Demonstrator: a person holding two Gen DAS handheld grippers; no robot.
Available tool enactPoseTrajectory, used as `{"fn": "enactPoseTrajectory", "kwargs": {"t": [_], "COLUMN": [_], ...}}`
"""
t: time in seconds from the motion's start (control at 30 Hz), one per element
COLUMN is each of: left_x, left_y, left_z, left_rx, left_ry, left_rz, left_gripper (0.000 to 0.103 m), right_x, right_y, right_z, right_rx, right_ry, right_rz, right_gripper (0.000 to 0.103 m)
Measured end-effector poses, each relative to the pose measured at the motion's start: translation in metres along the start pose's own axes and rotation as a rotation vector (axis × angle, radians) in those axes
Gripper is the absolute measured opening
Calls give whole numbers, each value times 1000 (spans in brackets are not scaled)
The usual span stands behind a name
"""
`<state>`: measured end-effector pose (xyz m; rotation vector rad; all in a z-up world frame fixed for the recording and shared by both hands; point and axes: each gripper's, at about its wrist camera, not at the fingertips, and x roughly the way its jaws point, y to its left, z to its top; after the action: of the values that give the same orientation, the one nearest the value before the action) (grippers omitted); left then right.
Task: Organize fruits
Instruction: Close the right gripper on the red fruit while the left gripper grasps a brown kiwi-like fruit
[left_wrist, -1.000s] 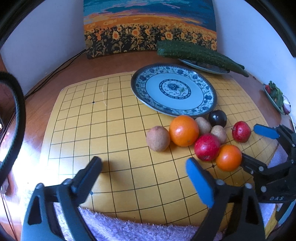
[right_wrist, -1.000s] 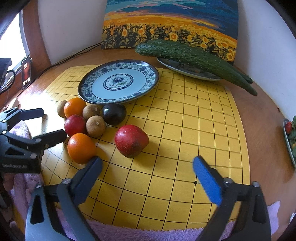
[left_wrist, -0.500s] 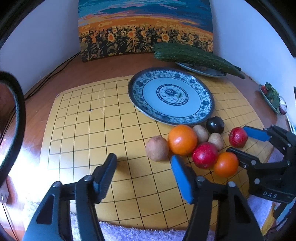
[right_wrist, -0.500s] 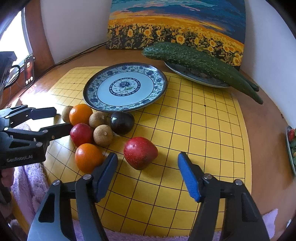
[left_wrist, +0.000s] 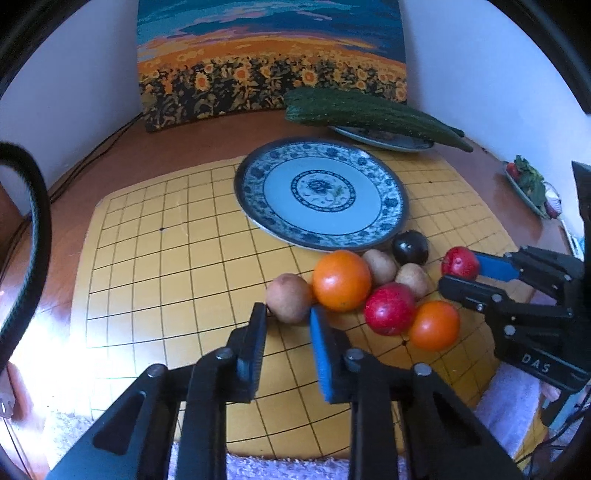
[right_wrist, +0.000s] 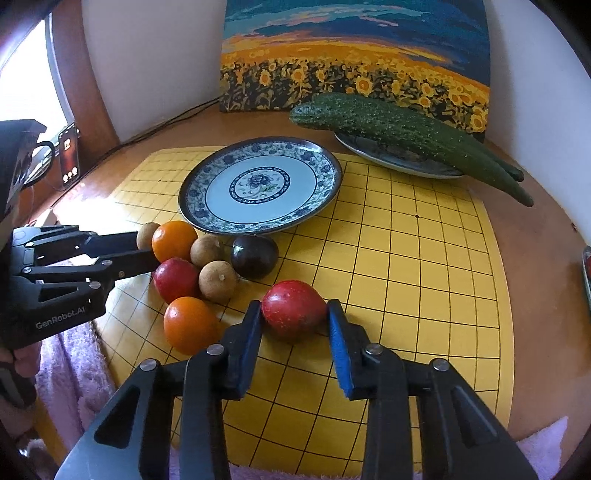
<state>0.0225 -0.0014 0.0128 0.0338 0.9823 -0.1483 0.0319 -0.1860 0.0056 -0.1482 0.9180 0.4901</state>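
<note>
Fruits lie in a cluster on the yellow grid mat (right_wrist: 406, 258), just in front of the blue patterned plate (right_wrist: 258, 184). Left gripper (left_wrist: 286, 314) has its fingers against both sides of a brown fruit (left_wrist: 289, 297). Right gripper (right_wrist: 293, 317) pinches a red fruit (right_wrist: 293, 314), which rests on the mat.

Sunflower painting (right_wrist: 354, 59) leans against the wall at the back of the table (right_wrist: 535, 258). Two cucumbers (right_wrist: 399, 129) lie across a small dish (right_wrist: 402, 160). A phone (right_wrist: 68, 157) stands lit at left; purple towel (right_wrist: 70, 365) along the near edge.
</note>
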Motion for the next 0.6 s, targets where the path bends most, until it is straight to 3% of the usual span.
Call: {"fn": "enactPoseTrajectory", "kwargs": {"t": [0.23, 0.37, 0.6], "left_x": [-12, -20, -19], "left_y": [1, 0, 2], "left_z": [0, 4, 0], "left_rx": [-5, 1, -1], "left_ry": [-21, -42, -29], "left_rz": [-10, -16, -13], "left_gripper": [24, 17, 21], "right_x": [-3, -10, -12], "right_y": [-6, -6, -6], "right_z": [0, 1, 0], "right_rx": [7, -7, -6], "right_ry": [5, -6, -12], "right_rz": [38, 32, 25], "right_gripper": [35, 35, 35]}}
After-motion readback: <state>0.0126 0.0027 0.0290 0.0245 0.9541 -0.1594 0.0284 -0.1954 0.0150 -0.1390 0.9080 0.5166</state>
